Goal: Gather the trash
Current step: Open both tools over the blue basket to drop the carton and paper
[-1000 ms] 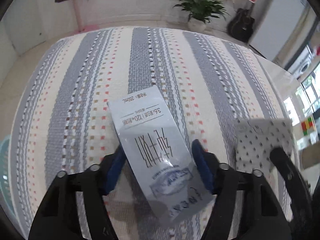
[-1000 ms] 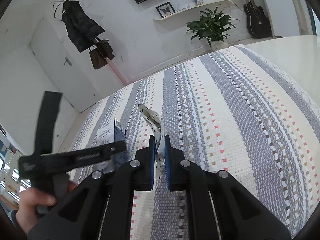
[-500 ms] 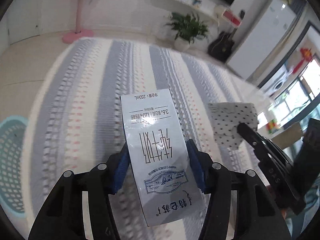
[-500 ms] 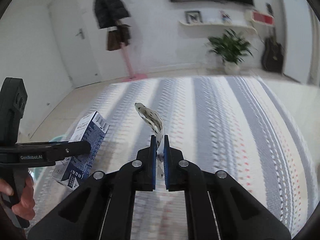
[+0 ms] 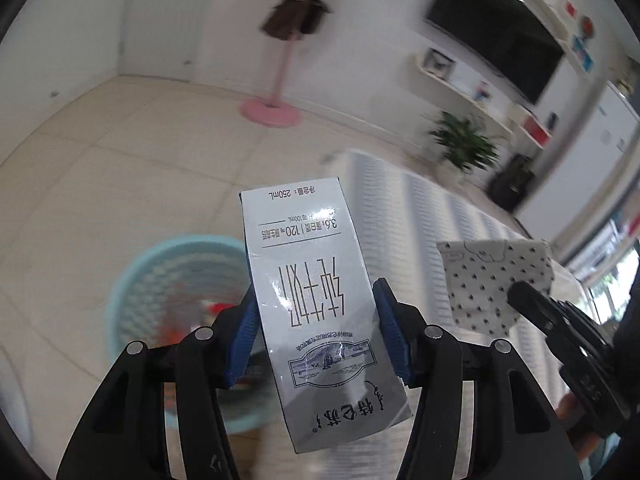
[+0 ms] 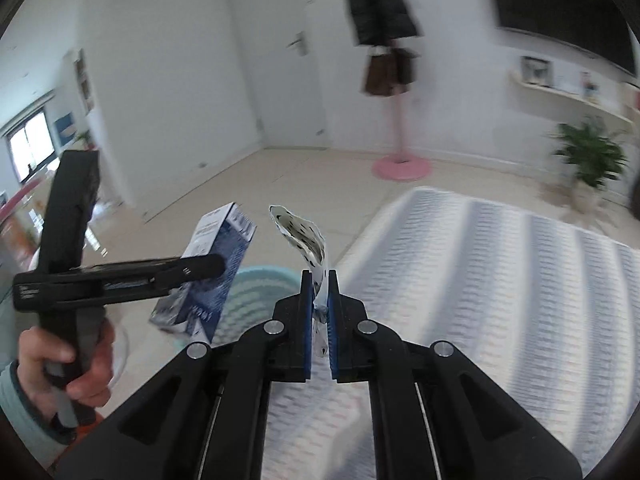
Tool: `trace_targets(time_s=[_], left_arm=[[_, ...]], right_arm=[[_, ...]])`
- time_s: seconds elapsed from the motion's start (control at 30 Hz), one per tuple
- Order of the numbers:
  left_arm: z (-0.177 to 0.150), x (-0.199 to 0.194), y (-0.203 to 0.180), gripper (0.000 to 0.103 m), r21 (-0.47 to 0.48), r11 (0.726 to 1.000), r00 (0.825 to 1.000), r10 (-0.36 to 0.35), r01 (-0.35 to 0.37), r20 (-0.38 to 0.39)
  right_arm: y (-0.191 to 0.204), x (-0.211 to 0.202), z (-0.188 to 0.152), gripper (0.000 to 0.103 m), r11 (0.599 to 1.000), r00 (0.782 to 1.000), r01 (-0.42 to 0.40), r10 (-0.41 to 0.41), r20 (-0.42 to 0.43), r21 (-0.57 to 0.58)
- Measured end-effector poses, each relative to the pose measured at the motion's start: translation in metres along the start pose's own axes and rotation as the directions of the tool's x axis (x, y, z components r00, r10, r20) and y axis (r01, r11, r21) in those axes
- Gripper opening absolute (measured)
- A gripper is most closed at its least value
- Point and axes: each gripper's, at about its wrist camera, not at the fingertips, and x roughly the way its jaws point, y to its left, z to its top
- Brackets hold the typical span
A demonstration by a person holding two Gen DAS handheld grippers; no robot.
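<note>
The left tongs [image 5: 316, 336] are pinching a milk carton [image 5: 316, 300] across its narrow width, blue pads pressing on both side faces, and are holding it in the air. The carton's long axis is running forward along the fingers, its far end pointing away from the camera. Below and to the left of that carton, on the tiled floor [image 5: 100, 168], a light blue basket [image 5: 132, 280] is sitting with some red and white scraps blurred inside it; the carton is overlapping the basket's right rim in the left wrist view, so it appears to be hanging close to, or just over, that edge rather than over the middle.

The right tongs [image 6: 319, 300] are pressing together on a spotted paper wrapper [image 6: 300, 236], which is sticking up and curling beyond the fingertips. From the right wrist view the basket [image 6: 256, 284] is lying ahead and slightly left, partly hidden behind the left tongs [image 6: 200, 268] and their carton [image 6: 216, 260]. The striped worktop [image 6: 500, 280] is lying off to the right.

Judging by this, the left hand is nearer the basket and is likely to release first; a small shift leftward seems needed to centre the carton. The wrapper is having farther to travel across.
</note>
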Motion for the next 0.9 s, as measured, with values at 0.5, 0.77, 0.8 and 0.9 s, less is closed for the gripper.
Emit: trace_targets(time_s=[0.5, 0.77, 0.8, 0.9], left_arm=[[-0.008, 0.052, 0.105, 0.057, -0.101, 0.989, 0.992, 0.101, -0.109, -0.076], [-0.005, 0.039, 0.116, 0.068, -0.146, 0.987, 0.998, 0.058, -0.061, -0.026], [-0.005, 0.034, 0.113, 0.068, -0.142, 0.988, 0.998, 0.055, -0.056, -0.014], [-0.007, 0.02, 0.106, 0.068, -0.132, 0.99, 0.998, 0.055, -0.054, 0.004]], right_arm=[[0.071, 0.152, -0.03, 0.006, 0.998, 0.96, -0.066, 0.064, -0.272, 0.003], [0.065, 0.166, -0.038, 0.014, 0.996, 0.952, -0.058, 0.076, -0.296, 0.069], [0.062, 0.165, -0.036, 0.016, 0.996, 0.953, -0.059, 0.078, -0.294, 0.072], [0.06, 0.149, -0.03, 0.023, 0.997, 0.958, -0.048, 0.062, -0.278, 0.058]])
